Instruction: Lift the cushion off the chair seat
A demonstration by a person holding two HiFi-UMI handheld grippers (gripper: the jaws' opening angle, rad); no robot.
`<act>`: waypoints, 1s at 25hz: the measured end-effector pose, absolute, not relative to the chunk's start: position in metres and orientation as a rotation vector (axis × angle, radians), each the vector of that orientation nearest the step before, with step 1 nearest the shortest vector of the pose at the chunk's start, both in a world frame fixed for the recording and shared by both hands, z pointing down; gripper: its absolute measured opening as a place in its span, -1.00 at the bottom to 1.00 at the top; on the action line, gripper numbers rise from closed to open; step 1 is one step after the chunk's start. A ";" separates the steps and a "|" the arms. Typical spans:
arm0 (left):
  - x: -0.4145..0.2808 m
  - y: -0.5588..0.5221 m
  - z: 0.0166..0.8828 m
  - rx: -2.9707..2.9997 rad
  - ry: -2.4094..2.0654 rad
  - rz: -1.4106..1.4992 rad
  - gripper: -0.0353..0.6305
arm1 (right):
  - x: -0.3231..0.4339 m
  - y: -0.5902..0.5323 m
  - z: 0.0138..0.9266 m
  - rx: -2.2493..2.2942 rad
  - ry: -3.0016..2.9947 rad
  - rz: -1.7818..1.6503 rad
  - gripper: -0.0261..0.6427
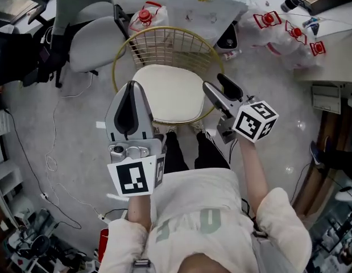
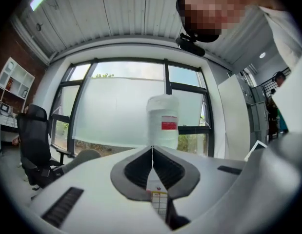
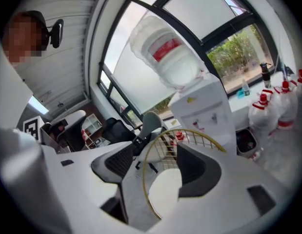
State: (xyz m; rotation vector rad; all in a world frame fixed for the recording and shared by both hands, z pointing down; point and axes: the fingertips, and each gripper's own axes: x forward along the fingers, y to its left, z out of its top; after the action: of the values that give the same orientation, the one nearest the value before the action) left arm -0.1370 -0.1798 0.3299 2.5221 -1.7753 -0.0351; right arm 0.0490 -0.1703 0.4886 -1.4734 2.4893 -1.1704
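A cream cushion (image 1: 167, 92) lies flat on the seat of a gold wire chair (image 1: 164, 44) right in front of me. My left gripper (image 1: 132, 87) is shut with nothing in it and hovers over the cushion's left edge. The left gripper view looks level past the closed fingertips (image 2: 151, 149) at a water bottle and windows, with no cushion in sight. My right gripper (image 1: 214, 83) stands open beside the chair's right rim. In the right gripper view, between the spread fingers (image 3: 119, 162), I see the gold wire back (image 3: 190, 139) and the cushion (image 3: 165, 191), which they do not touch.
A water dispenser (image 1: 204, 4) stands just behind the chair. Large water bottles with red caps (image 1: 278, 27) lie at the back right. A grey office chair (image 1: 90, 36) stands at the back left. Cables (image 1: 50, 164) trail on the floor at the left.
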 end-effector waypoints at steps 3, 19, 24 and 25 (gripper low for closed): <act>-0.125 -0.195 0.389 2.533 -1.657 0.030 -0.85 | 0.057 -0.166 0.565 -1.605 2.430 -1.316 -0.10; -0.095 -0.205 0.598 2.561 -1.254 0.262 -0.85 | 0.063 -0.123 0.819 -2.276 2.002 -1.712 -0.08; -0.102 -0.205 0.616 2.544 -1.210 0.291 -0.85 | 0.068 -0.119 0.852 -2.380 1.854 -1.834 -0.09; -0.104 -0.206 0.617 2.543 -1.205 0.293 -0.85 | 0.070 -0.119 0.856 -2.385 1.807 -1.854 -0.08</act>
State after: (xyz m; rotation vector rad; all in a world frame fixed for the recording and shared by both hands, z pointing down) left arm -0.1036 -0.2058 0.6171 2.5428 -1.2047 0.2932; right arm 0.0702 -0.1192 0.8560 -2.3847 1.8066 -1.8540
